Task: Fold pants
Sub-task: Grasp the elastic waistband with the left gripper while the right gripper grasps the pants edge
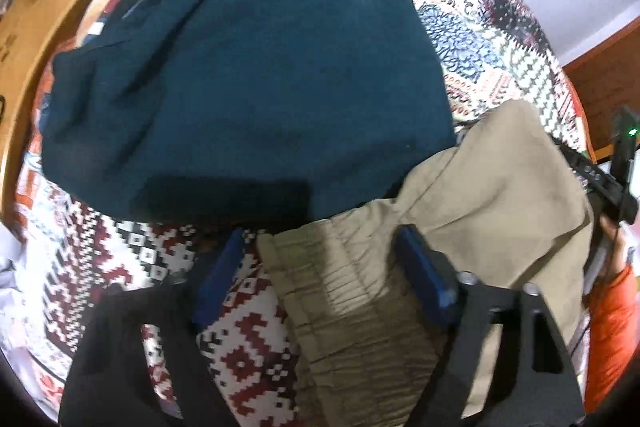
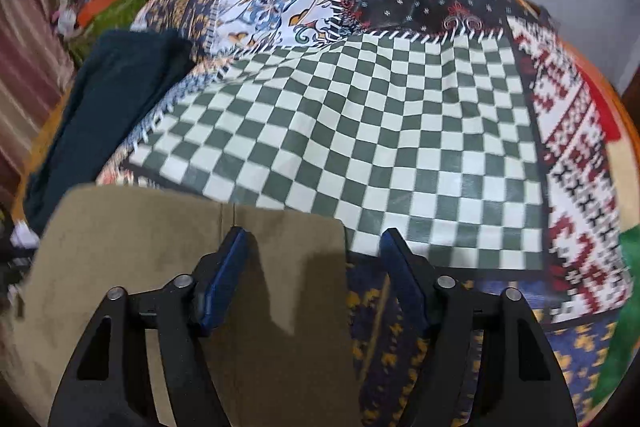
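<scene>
We see the left tongs (image 1: 320, 251) standing apart over the gathered waistband of the khaki pants (image 1: 472, 195), pads not pressing, with a teal garment (image 1: 256, 67) heaped just beyond their tips. The right tongs (image 2: 314, 247) also stand apart, straddling the pants' far corner on the patchwork quilt (image 2: 360, 115) covering the bed.
</scene>
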`<state>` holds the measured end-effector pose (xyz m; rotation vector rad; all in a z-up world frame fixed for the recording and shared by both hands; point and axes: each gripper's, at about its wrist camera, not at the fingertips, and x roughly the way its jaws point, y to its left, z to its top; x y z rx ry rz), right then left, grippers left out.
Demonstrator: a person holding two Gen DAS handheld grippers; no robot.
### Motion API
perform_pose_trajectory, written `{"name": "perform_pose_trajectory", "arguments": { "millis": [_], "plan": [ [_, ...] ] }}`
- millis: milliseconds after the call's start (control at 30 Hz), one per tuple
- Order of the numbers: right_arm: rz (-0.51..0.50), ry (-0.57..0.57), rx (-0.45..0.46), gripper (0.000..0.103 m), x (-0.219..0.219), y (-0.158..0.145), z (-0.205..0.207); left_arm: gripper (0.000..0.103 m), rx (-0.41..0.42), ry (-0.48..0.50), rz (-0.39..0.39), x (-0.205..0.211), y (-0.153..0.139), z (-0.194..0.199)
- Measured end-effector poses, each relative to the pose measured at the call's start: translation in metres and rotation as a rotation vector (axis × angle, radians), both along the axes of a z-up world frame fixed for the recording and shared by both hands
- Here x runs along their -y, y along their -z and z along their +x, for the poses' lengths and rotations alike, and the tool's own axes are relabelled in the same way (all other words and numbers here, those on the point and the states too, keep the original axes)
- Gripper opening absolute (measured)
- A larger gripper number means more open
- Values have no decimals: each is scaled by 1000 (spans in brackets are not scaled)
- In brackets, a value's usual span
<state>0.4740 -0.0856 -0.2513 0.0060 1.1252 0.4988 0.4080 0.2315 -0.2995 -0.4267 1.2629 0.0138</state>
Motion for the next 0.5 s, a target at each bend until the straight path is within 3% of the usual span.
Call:
{"name": "perform_pose_trajectory", "arguments": {
  "millis": [33, 100, 133, 167, 233, 367, 500],
  "plan": [
    [37, 7, -31, 42, 2, 2, 1, 68, 1, -6, -10, 0, 0, 1],
    [66, 18, -43, 37, 3, 3, -3, 67, 11, -8, 7, 4, -2, 1],
    [59, 13, -33, 30, 2, 3, -4, 64, 17, -7, 20, 5, -3, 1],
    [42, 12, -22, 18, 2, 2, -7, 62, 22, -6, 38, 6, -6, -2],
    [11, 11, 0, 6, 3, -2, -13, 53, 33, -3, 84, 8, -12, -5],
    [39, 31, 60, 4, 14, -21, -21, 46, 60, 26, 175, 15, -26, -11],
    [46, 34, 156, 3, 21, -60, -32, 43, 128, 41, 287, 22, -54, -18]
  ]
}}
